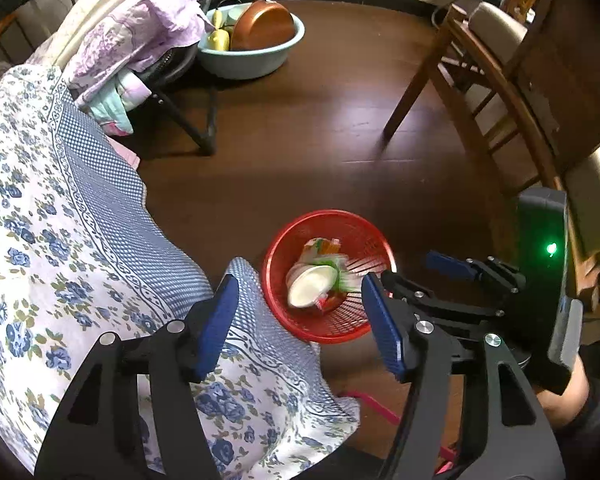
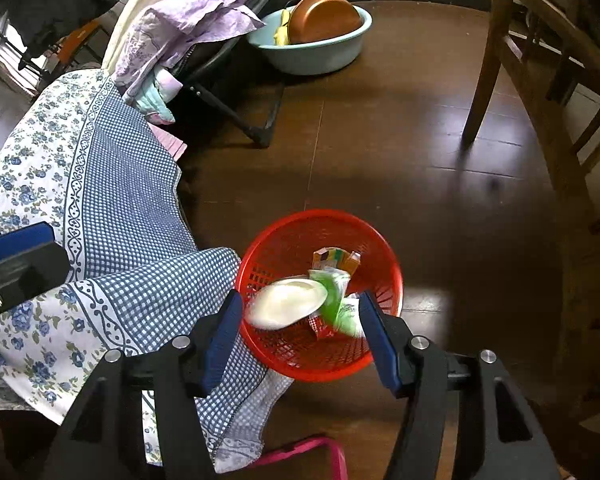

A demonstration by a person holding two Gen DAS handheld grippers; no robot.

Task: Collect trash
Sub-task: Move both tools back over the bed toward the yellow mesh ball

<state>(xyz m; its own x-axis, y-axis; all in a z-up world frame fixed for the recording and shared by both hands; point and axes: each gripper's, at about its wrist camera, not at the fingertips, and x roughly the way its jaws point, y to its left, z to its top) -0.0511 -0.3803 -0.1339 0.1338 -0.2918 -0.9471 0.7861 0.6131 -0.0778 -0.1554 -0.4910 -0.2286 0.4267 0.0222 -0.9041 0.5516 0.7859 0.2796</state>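
A red mesh basket (image 1: 352, 228) stands on the dark floor beside the bed; it also shows in the right wrist view (image 2: 284, 236). In it lie a white cup (image 1: 310, 286) (image 2: 286, 304), a green-and-white wrapper (image 2: 334, 298) and an orange carton (image 2: 332, 258); the cup and wrapper look motion-blurred. My left gripper (image 1: 298, 326) is open and empty, above the basket's near rim. My right gripper (image 2: 300, 332) is open and empty, right over the basket; it also shows in the left wrist view (image 1: 452, 266).
A bed with a blue floral cover (image 1: 60, 240) (image 2: 112, 208) fills the left. A folding chair with purple clothes (image 1: 148, 36) and a teal basin (image 1: 260, 60) holding a copper pan stand behind. Wooden chairs (image 1: 492, 80) (image 2: 540, 100) stand on the right. A pink frame (image 2: 320, 452) lies below.
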